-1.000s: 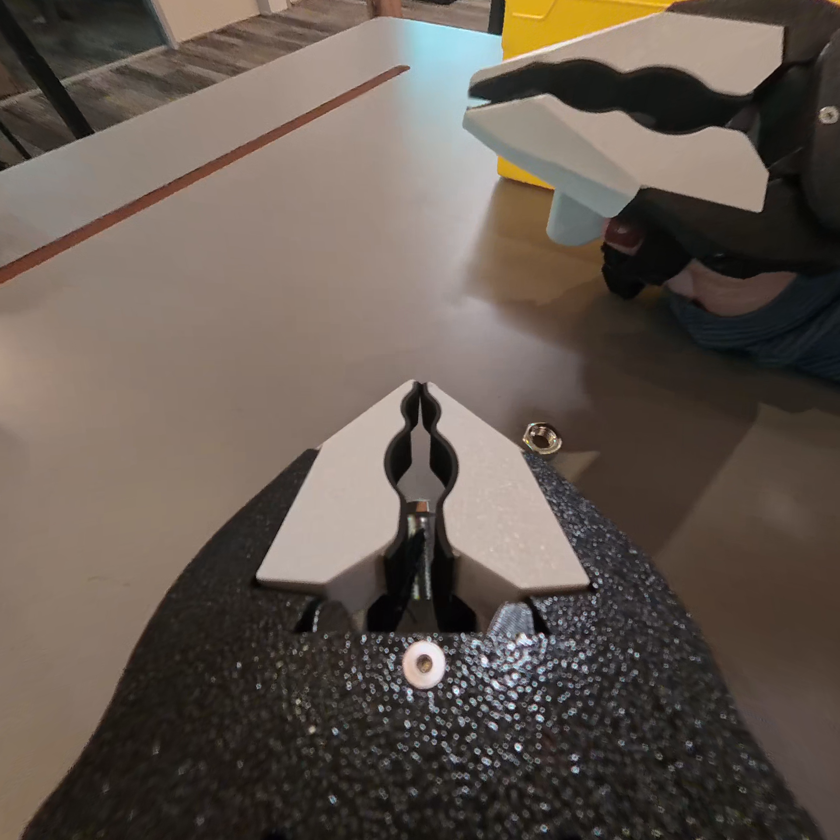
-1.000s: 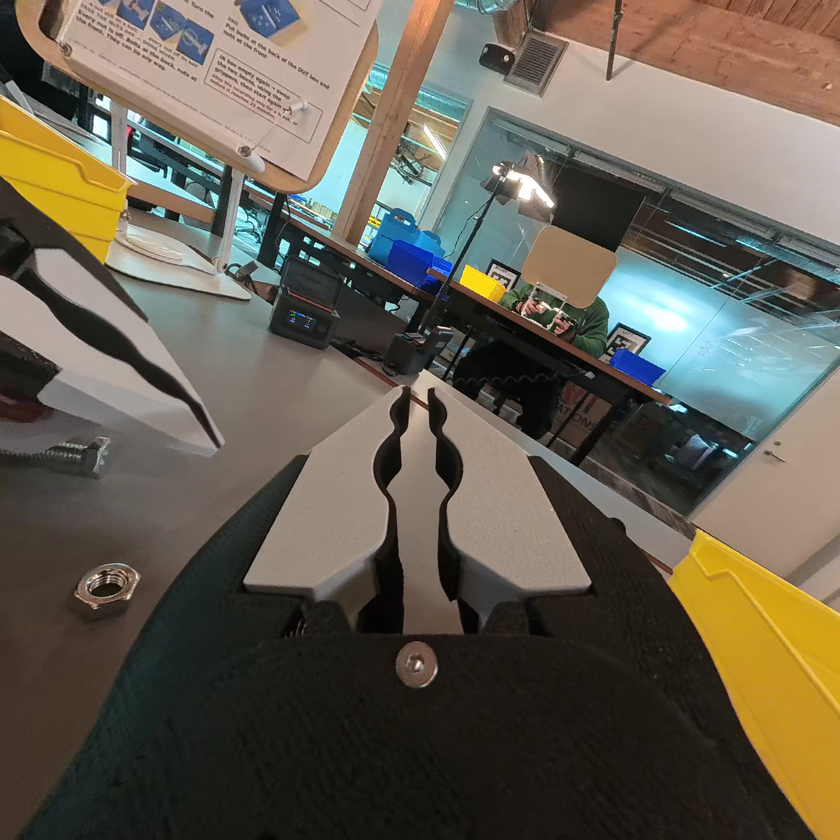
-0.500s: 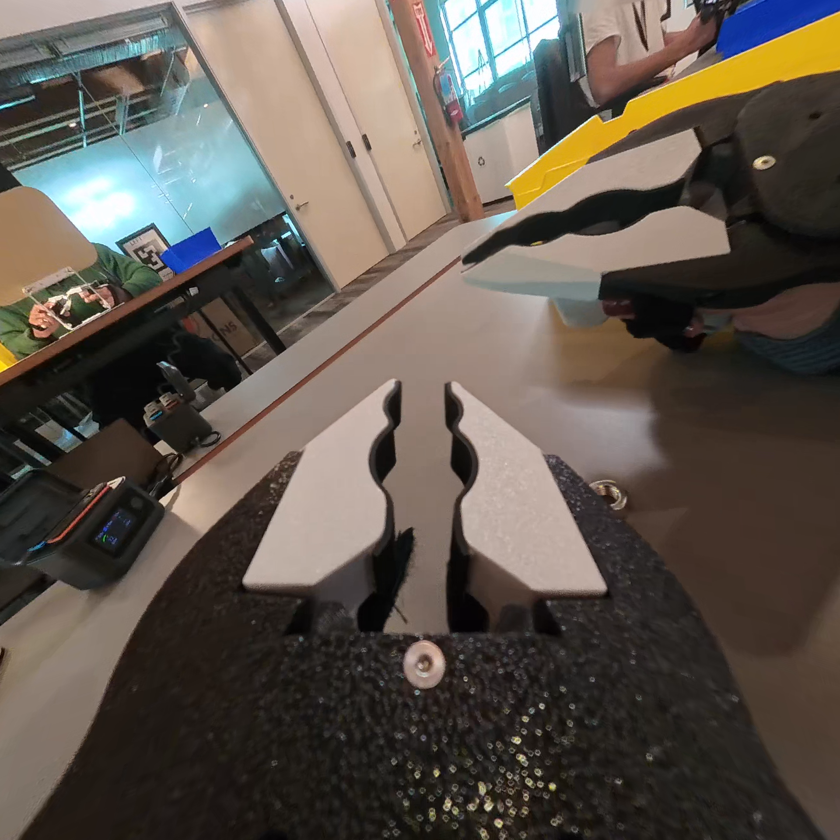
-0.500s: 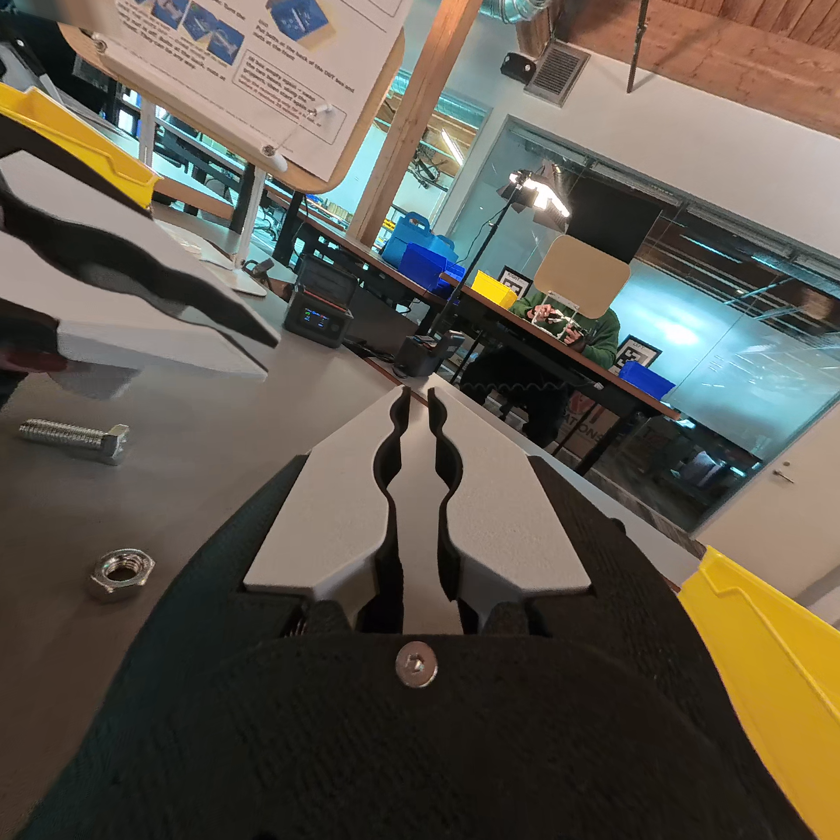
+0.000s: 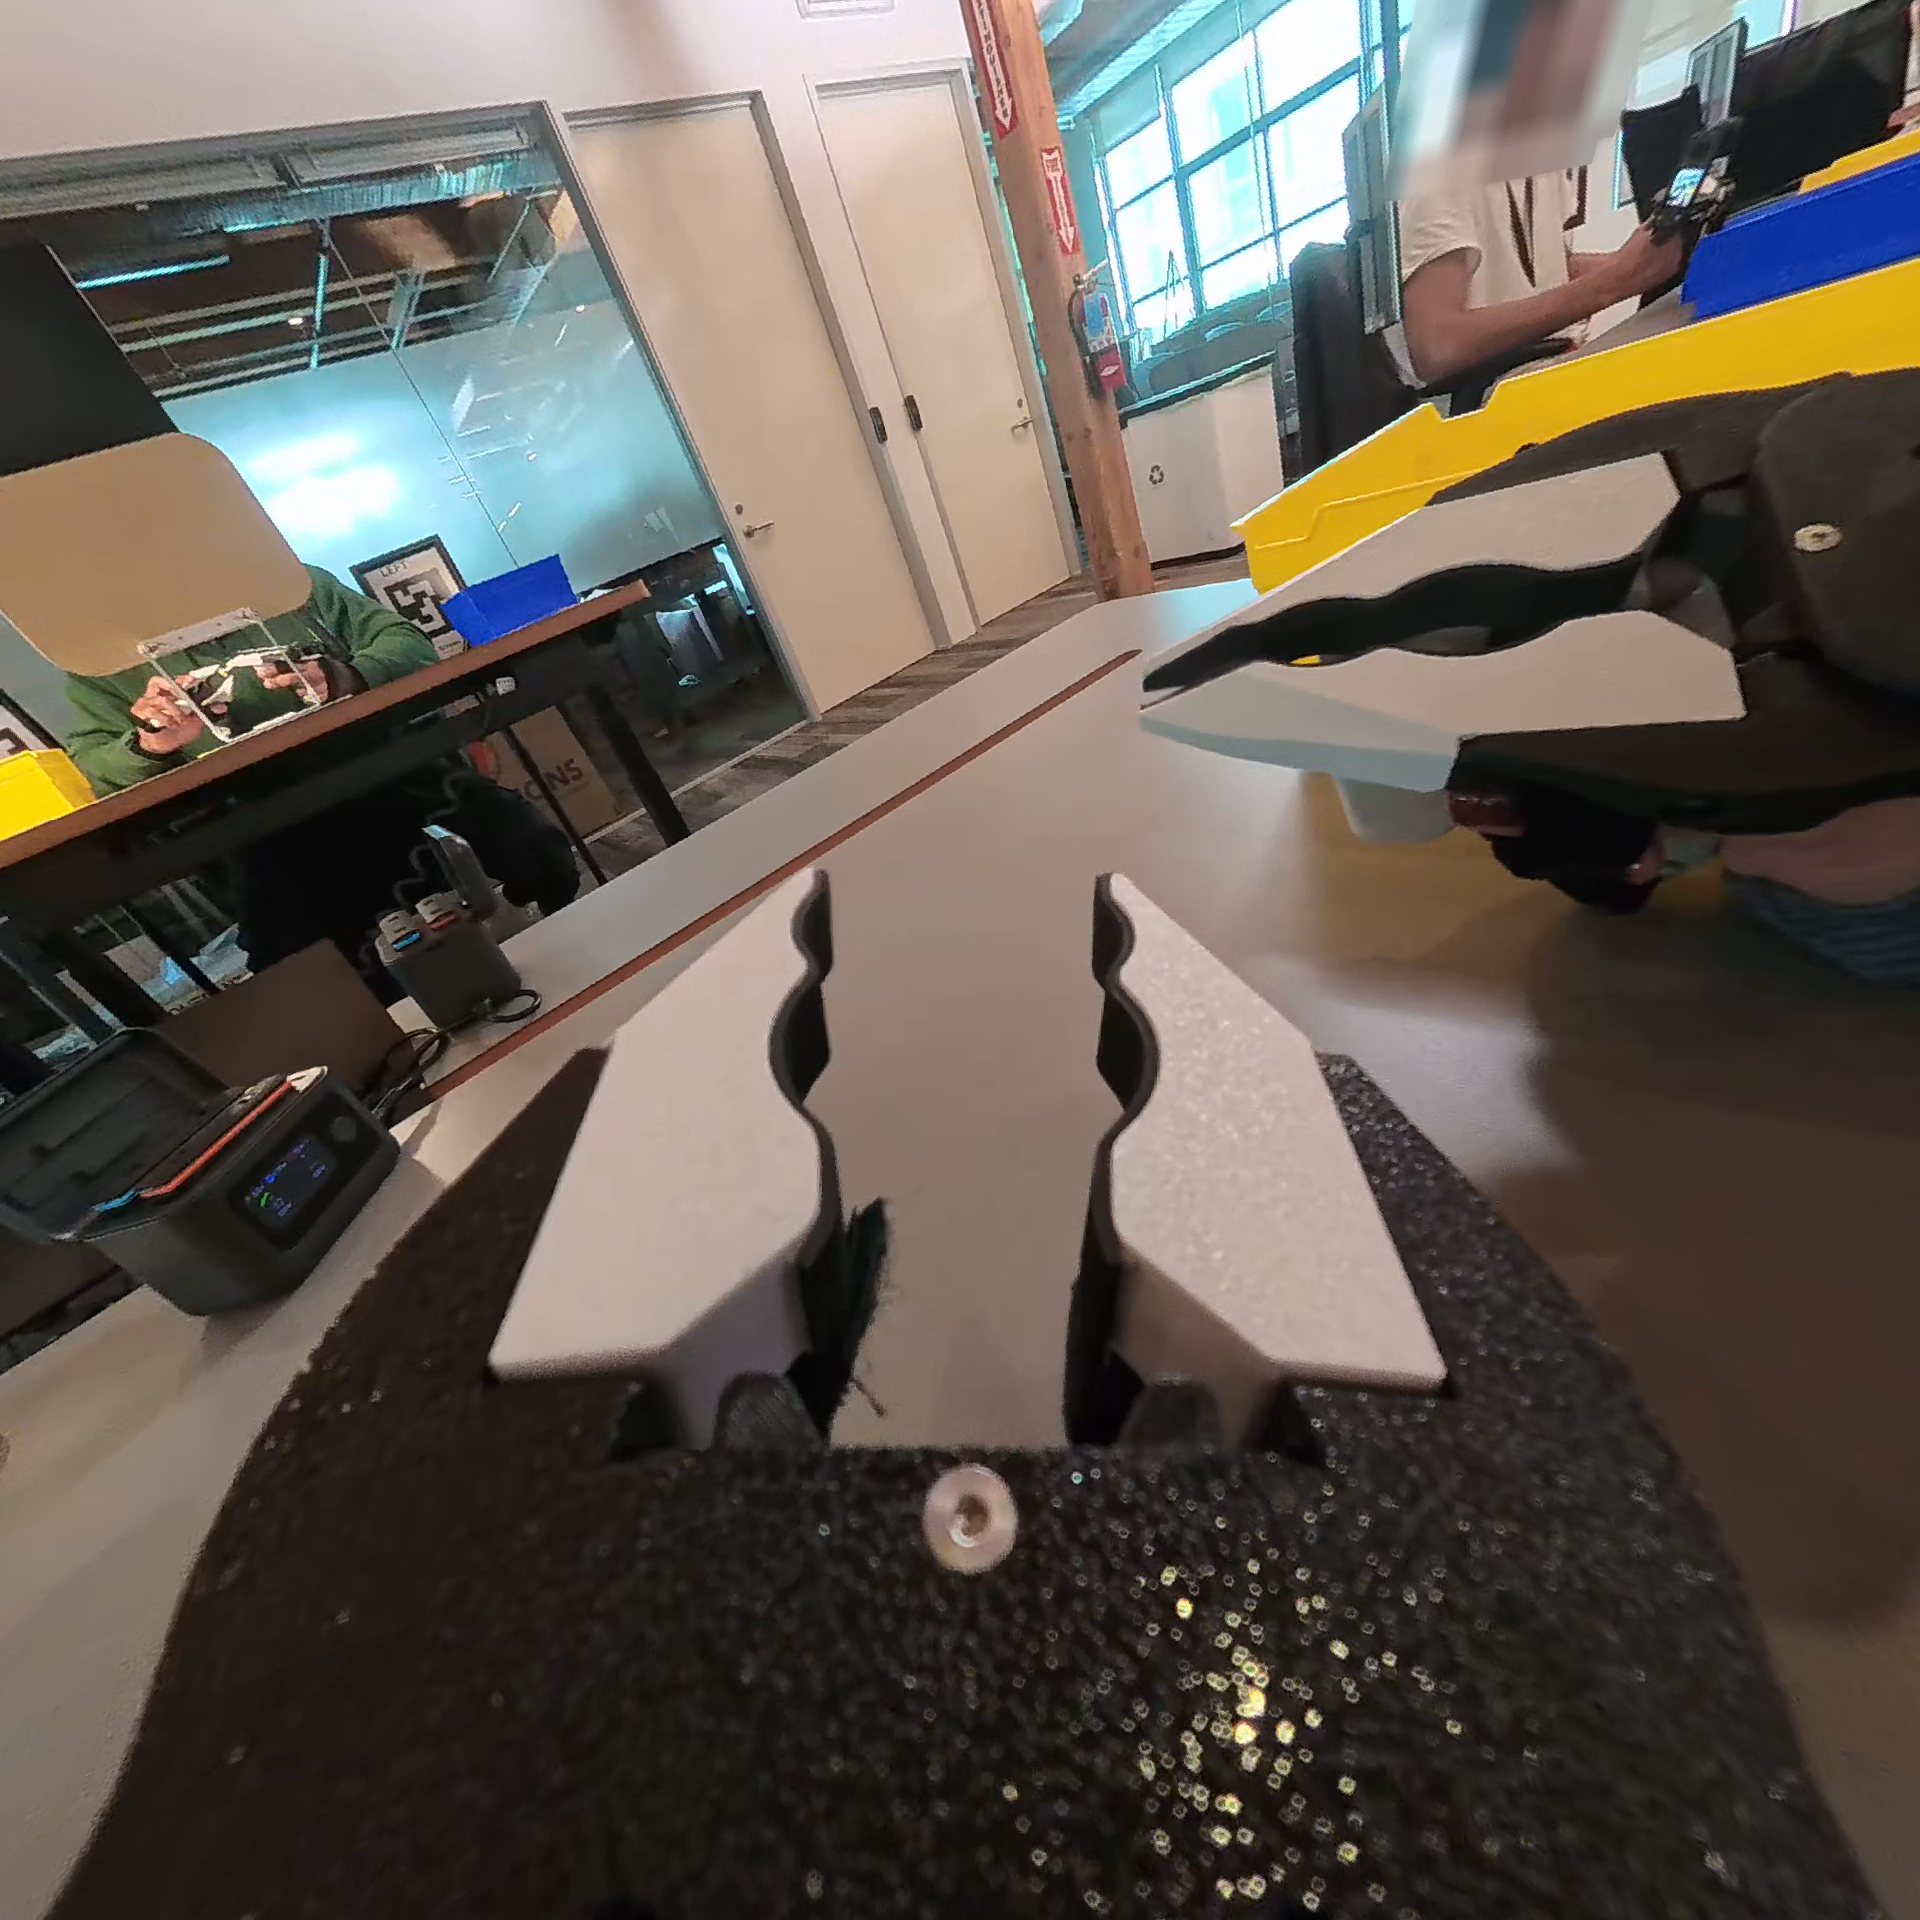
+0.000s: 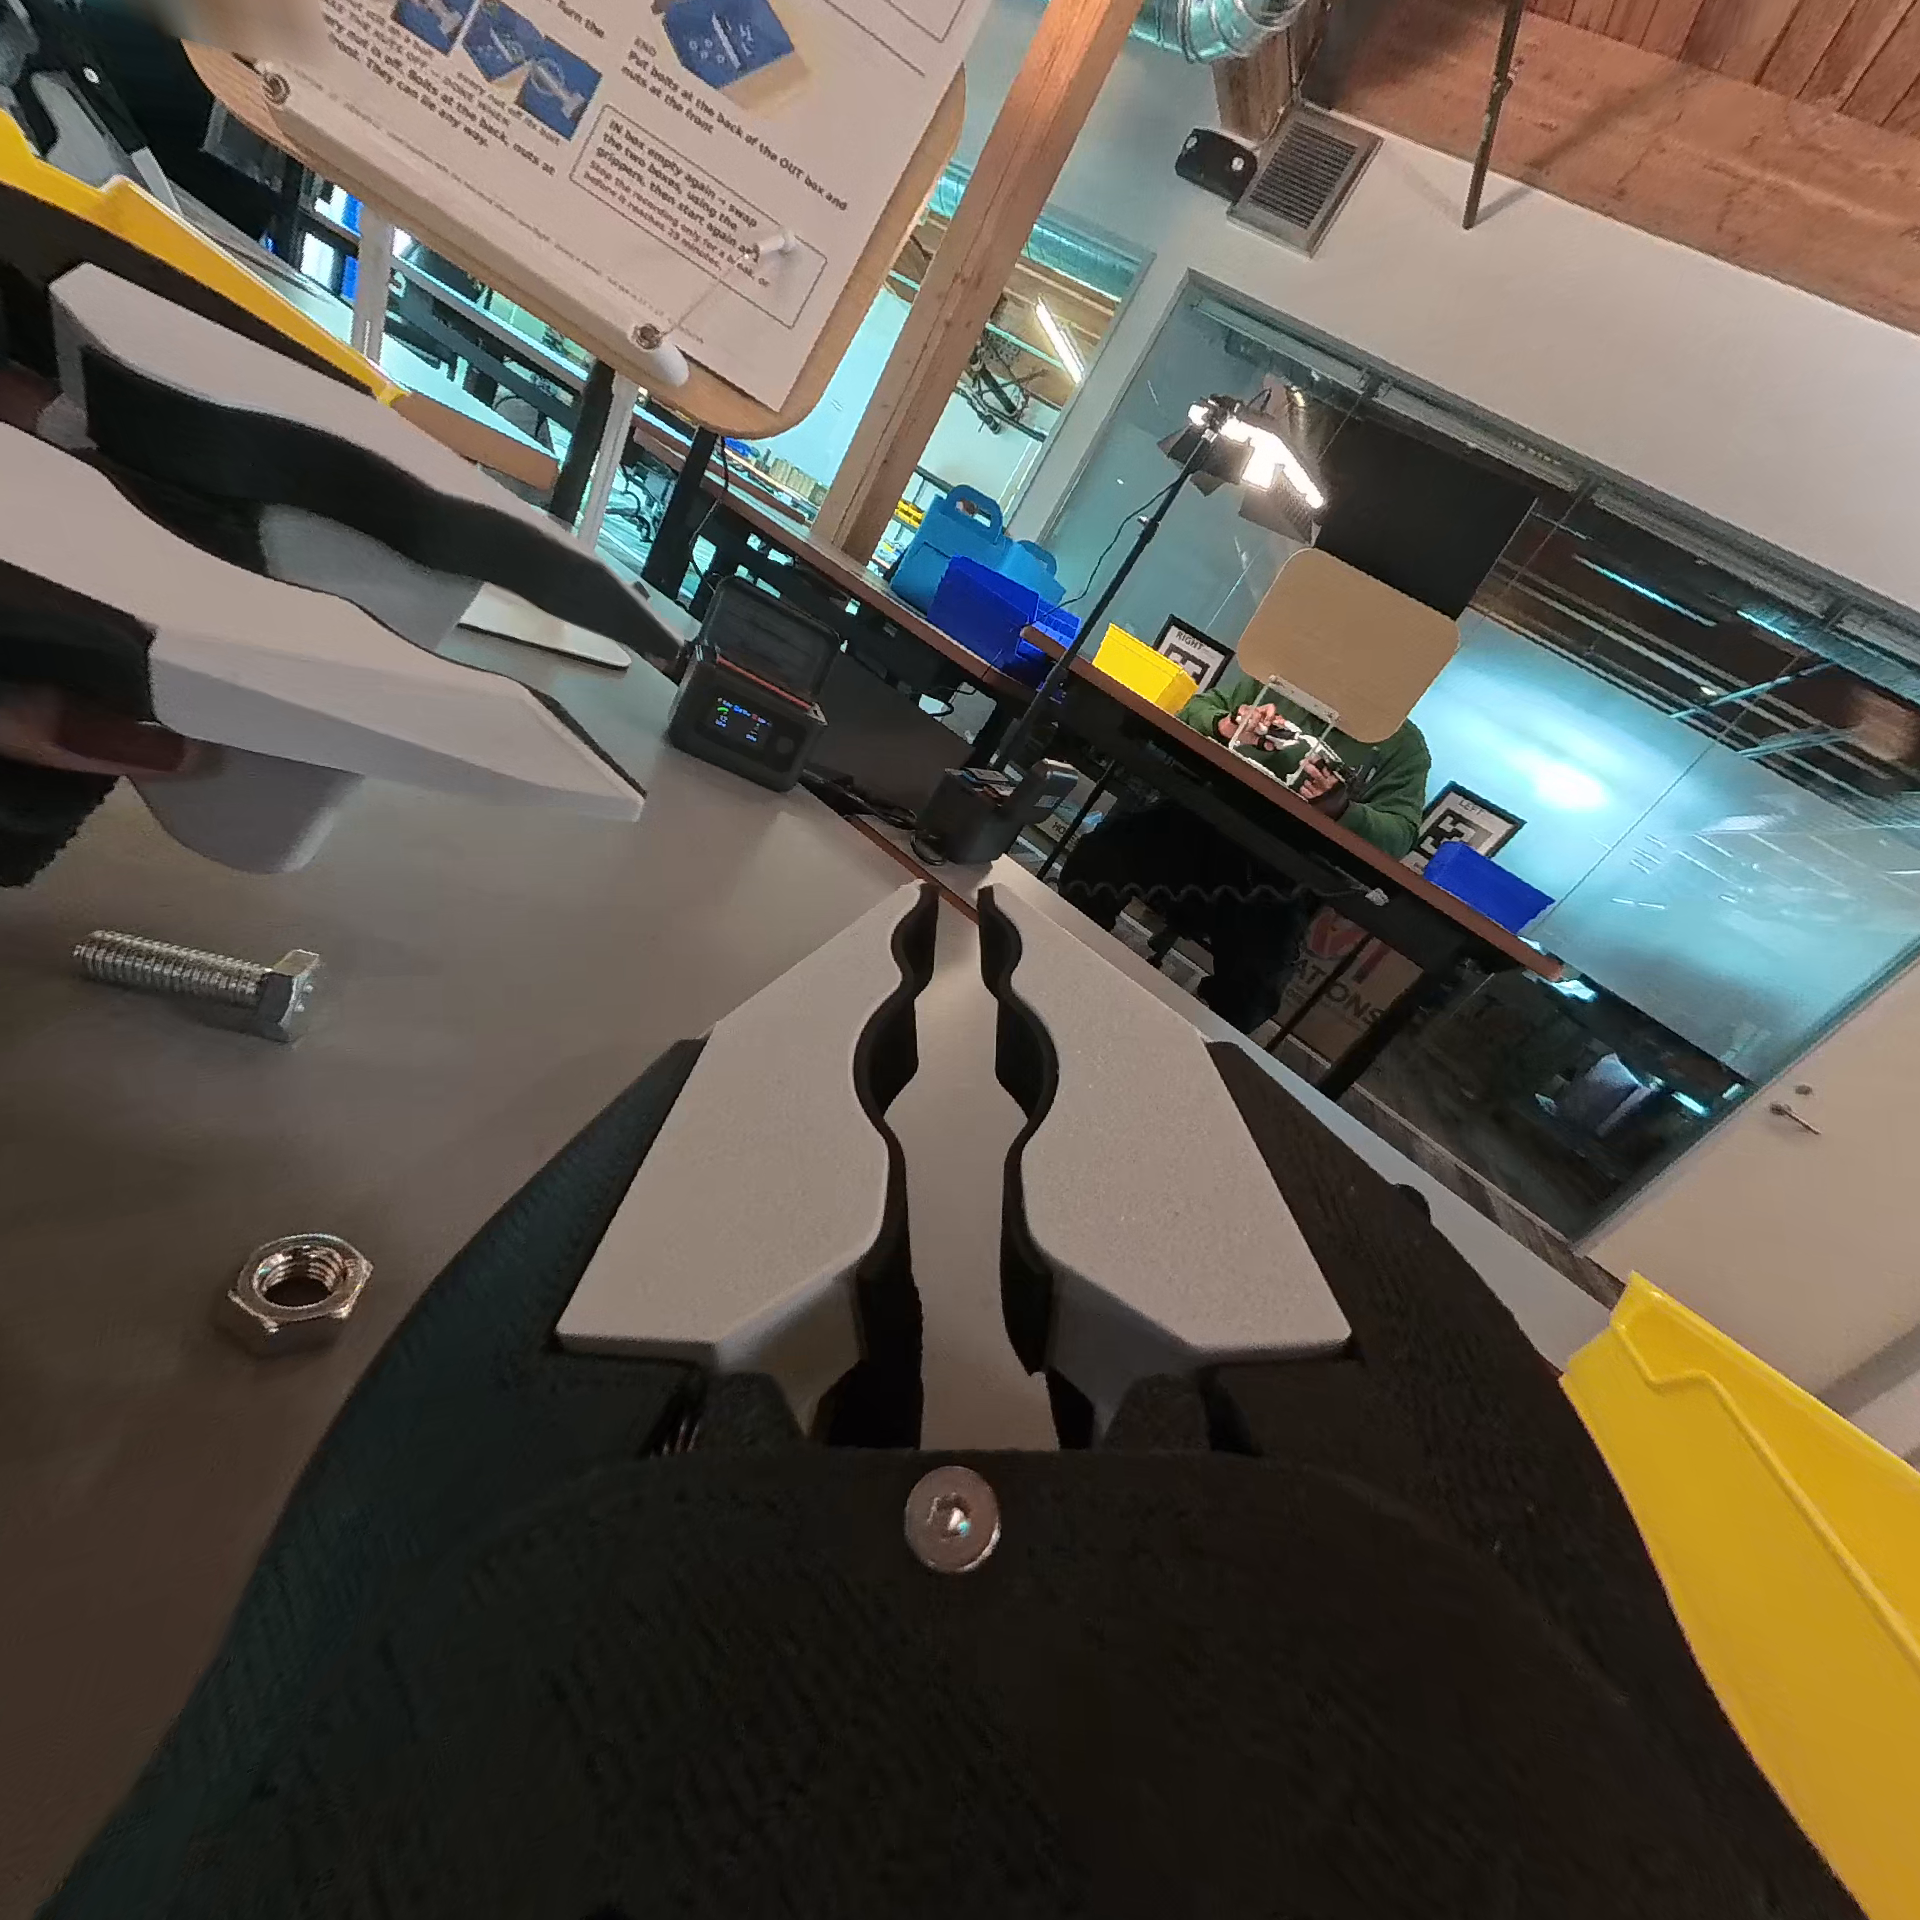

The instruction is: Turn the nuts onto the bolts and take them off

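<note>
Steel hex nut [image 6: 296, 1291] lies flat on the grey table [image 6: 468, 935], loose, with the bolt [image 6: 203, 980] on its side just beyond it, well apart. Both look small, hard, rigid and slick, likely to roll or skate if nudged; I would pinch the nut across its flats and the bolt by its threaded shank. Right gripper [image 6: 957, 906] sits beside the nut, nearly closed, a narrow gap left, holding nothing. Left gripper [image 5: 961, 883] hangs above the bolt, spread wide and empty. Beyond the nut stand a sign board [image 6: 623, 156] and a small dark box [image 6: 753, 691]; a yellow bin [image 6: 1766, 1538] sits off to the right. Nothing blocks either part.
</note>
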Motion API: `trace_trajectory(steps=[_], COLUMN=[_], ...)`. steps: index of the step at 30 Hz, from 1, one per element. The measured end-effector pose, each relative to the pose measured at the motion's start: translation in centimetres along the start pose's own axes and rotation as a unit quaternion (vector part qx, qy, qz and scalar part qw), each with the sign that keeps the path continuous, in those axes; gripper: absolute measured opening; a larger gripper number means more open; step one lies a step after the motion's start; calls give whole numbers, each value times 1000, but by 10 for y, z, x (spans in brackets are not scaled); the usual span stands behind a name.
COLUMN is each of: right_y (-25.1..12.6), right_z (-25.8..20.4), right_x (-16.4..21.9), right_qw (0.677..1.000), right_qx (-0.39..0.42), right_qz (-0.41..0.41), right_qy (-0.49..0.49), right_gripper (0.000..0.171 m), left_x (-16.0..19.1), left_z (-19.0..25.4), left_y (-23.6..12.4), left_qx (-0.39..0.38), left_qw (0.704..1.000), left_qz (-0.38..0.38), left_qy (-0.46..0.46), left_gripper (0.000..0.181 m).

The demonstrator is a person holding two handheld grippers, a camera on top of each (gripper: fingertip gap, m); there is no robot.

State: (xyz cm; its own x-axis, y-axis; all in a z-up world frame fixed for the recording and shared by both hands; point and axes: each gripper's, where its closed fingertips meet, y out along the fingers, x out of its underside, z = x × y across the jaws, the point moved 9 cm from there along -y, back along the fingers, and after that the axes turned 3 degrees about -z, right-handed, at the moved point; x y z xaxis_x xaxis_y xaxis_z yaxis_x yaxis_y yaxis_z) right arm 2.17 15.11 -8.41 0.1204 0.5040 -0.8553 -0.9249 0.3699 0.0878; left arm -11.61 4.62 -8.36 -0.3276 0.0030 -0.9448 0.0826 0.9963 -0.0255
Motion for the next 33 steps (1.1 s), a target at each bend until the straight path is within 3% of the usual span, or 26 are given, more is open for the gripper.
trace_trajectory(steps=[8, 11, 14, 20, 33], right_y=[0, 0, 0, -2, -2], right_z=[0, 0, 1, 3, 3], right_x=[0, 0, 0, -1, 0], right_qw=[1000, 1000, 1000, 1000, 1000], right_qx=[-3, -1, 1, -10, -4], right_qz=[2, 1, 0, 10, 10], right_qy=[2, 3, 4, 25, 17], right_gripper=[7, 7, 6, 0, 0], left_x=[0, 0, -1, -1, 0], left_z=[-3, -4, -4, -6, -5], left_y=[0, -1, -4, -5, -4], left_qx=[-8, -7, 0, -2, 3], left_qw=[1000, 1000, 1000, 999, 1000], left_qz=[0, 7, 20, 20, 15], left_qy=[-12, -16, -23, -27, -20], left_gripper=[59, 49, 19, 0, 0])
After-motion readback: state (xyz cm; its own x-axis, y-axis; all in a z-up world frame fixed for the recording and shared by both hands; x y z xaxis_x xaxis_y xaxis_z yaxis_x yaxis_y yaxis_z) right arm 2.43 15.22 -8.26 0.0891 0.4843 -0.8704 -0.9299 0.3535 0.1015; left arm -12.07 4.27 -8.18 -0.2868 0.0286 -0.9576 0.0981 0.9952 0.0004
